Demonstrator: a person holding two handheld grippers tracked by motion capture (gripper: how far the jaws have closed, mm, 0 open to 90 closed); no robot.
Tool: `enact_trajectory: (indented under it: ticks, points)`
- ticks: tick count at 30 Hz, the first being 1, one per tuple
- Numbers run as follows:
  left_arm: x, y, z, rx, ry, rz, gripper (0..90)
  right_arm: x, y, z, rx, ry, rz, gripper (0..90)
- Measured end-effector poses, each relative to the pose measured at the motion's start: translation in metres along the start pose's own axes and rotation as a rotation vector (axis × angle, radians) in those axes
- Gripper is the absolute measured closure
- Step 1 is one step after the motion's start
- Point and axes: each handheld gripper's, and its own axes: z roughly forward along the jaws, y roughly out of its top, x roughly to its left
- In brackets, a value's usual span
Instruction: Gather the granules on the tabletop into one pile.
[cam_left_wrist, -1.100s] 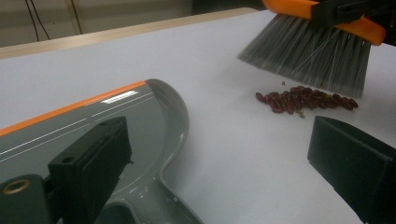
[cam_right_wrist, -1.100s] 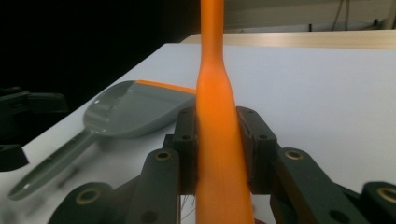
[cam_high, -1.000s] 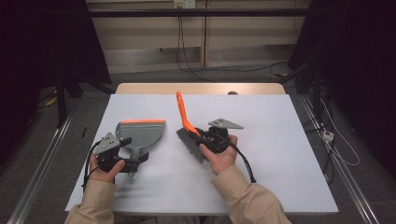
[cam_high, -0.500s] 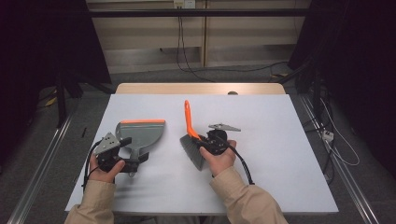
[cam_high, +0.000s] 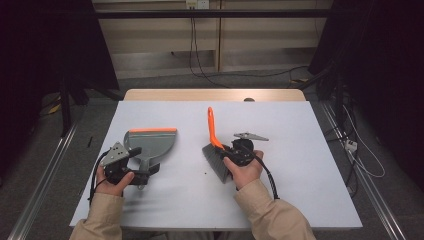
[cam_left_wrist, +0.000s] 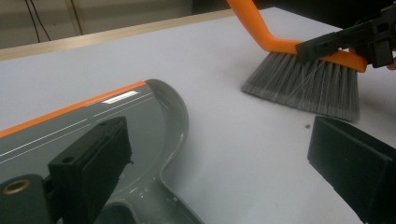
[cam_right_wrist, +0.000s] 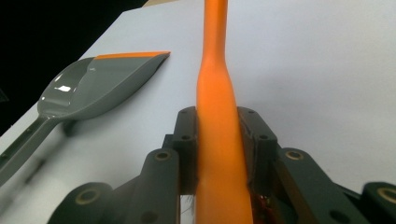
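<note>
A grey dustpan (cam_high: 150, 141) with an orange front lip lies flat on the white table (cam_high: 300, 190), left of centre. My left gripper (cam_high: 144, 161) sits at the pan's handle with its jaws wide apart; in the left gripper view (cam_left_wrist: 217, 135) the dustpan (cam_left_wrist: 93, 126) handle runs beside the left jaw, unpinched. A hand brush with an orange handle (cam_high: 212, 126) and grey bristles (cam_high: 216, 162) stands right of centre, bristles down on the table. My right gripper (cam_high: 226, 151) is shut on the handle (cam_right_wrist: 217, 107), both pads pressing its sides.
A small dark speck (cam_high: 206, 173) lies on the table between dustpan and brush, also in the left gripper view as a speck (cam_left_wrist: 307, 126). A wooden strip (cam_high: 215, 95) borders the far edge. Cables run on the floor beyond and at right.
My right gripper carried the brush to the right and toward the person, lowering it slightly. The left gripper and dustpan stayed put.
</note>
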Motion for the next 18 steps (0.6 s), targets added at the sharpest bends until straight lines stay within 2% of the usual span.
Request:
enact_trajectory:
  ticks: [4, 10, 12, 14, 16, 17, 18]
  points:
    - [0.0, 0.0, 0.0, 0.0, -0.003, -0.003, 5.7, 0.005, 0.003, -0.003, -0.026, 0.044, -0.001, 71.3]
    - [0.0, 0.0, 0.001, 0.005, -0.003, 0.001, 5.6, 0.033, 0.003, 0.0, -0.02, 0.127, -0.016, 71.3]
    - [0.0, 0.0, 0.0, 0.009, -0.001, 0.007, 5.7, 0.04, -0.001, 0.006, -0.006, 0.158, 0.008, 71.3]
    - [0.0, 0.0, 0.0, -0.001, -0.001, -0.002, 5.6, 0.044, -0.007, 0.013, 0.022, 0.157, -0.009, 71.3]
    - [0.0, 0.0, 0.0, -0.002, -0.001, -0.004, 5.6, 0.043, -0.013, 0.019, 0.052, 0.145, -0.008, 71.3]
    - [0.0, 0.0, 0.0, -0.002, -0.001, -0.004, 5.7, 0.041, -0.014, 0.019, 0.038, 0.133, -0.009, 71.3]
    - [0.0, 0.0, -0.001, -0.002, -0.001, -0.005, 5.7, 0.038, -0.013, 0.018, 0.047, 0.126, -0.001, 71.2]
